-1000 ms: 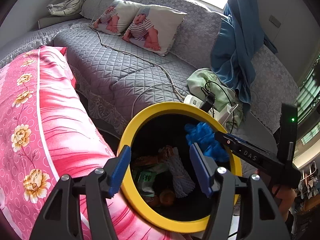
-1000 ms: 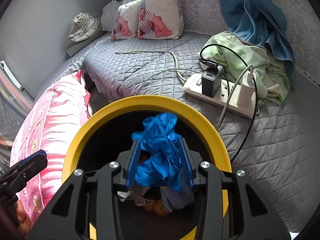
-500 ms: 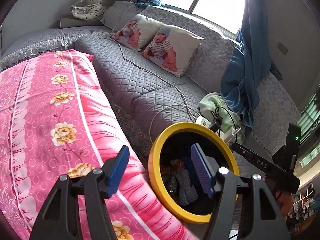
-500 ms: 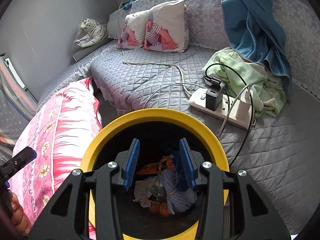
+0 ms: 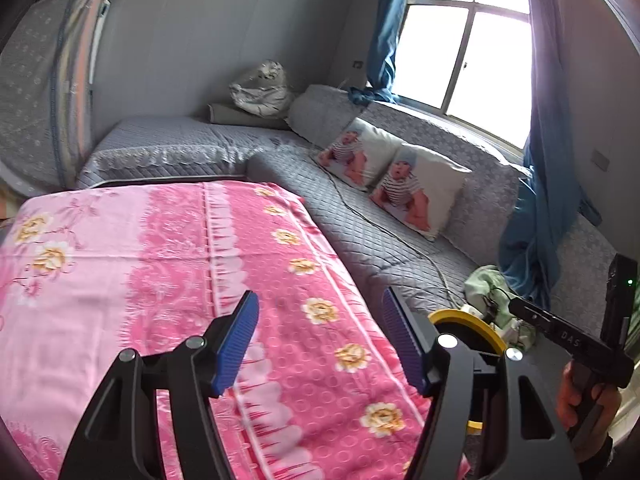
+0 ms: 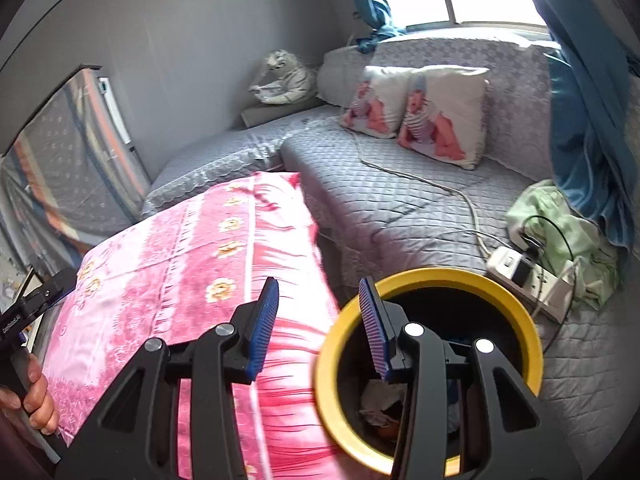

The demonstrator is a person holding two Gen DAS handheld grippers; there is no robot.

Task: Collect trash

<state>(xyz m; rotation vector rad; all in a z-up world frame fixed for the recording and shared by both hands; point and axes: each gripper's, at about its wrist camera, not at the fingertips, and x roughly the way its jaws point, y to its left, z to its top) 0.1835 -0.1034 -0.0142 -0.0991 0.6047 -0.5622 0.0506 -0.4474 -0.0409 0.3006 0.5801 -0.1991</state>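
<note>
Both of our grippers gape with nothing between their blue pads: our left gripper (image 5: 320, 338) hangs over the pink flowered blanket (image 5: 160, 272), our right gripper (image 6: 316, 320) over the blanket's edge beside the yellow-rimmed bin (image 6: 532, 336). Crumpled trash (image 6: 380, 400) lies inside the bin, which stands between the blanket and the grey quilted sofa (image 6: 400, 200).
</note>
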